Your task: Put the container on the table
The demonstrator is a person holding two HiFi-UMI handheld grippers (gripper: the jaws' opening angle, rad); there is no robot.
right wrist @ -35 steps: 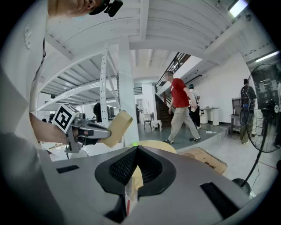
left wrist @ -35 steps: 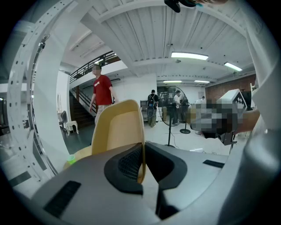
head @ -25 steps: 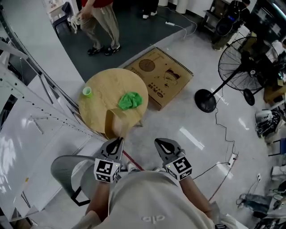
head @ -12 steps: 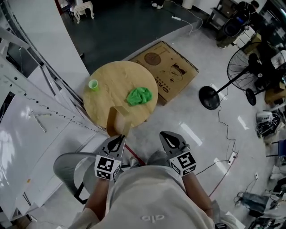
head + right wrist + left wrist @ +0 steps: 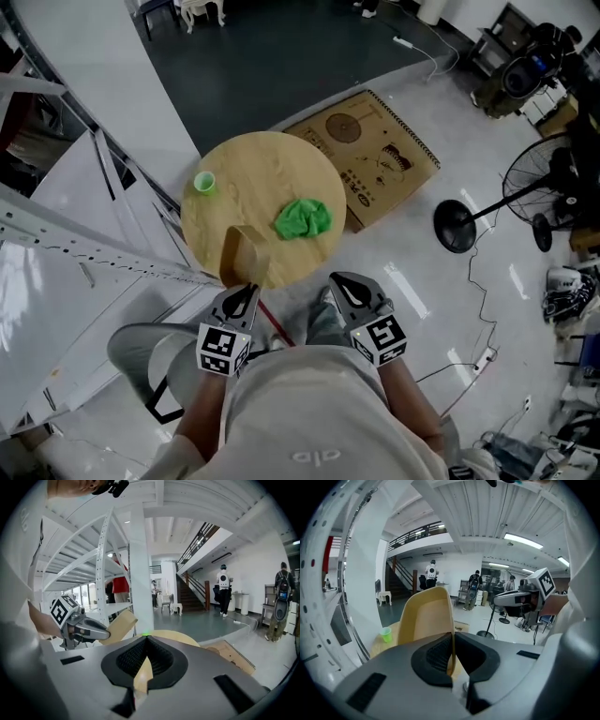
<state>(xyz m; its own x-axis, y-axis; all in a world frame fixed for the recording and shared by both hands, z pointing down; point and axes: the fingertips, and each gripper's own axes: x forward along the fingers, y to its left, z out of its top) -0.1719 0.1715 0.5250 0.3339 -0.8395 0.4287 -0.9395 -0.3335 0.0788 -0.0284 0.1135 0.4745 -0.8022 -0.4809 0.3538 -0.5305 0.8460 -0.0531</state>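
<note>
A tan thin-walled container point(image 5: 244, 255) hangs over the near edge of the round wooden table point(image 5: 262, 169). My left gripper point(image 5: 246, 293) is shut on its near rim. In the left gripper view the container point(image 5: 425, 616) rises upright in front of the left gripper point(image 5: 452, 637), its wall pinched between the pads. My right gripper point(image 5: 339, 286) is shut and holds nothing, just right of the container and short of the table edge. In the right gripper view the right gripper point(image 5: 146, 639) points at the table point(image 5: 173, 637), with the container point(image 5: 117, 625) to its left.
On the table lie a green cup point(image 5: 203, 182) at the left and a crumpled green cloth point(image 5: 302, 218) right of the container. White shelving point(image 5: 75, 234) flanks the left. A cardboard box point(image 5: 375, 159) and a fan base point(image 5: 457, 228) stand on the floor beyond. A grey chair point(image 5: 141, 352) stands beside me.
Both grippers have moved forward toward the table, and the container now overlaps its near edge. The person at the far end has left the head view.
</note>
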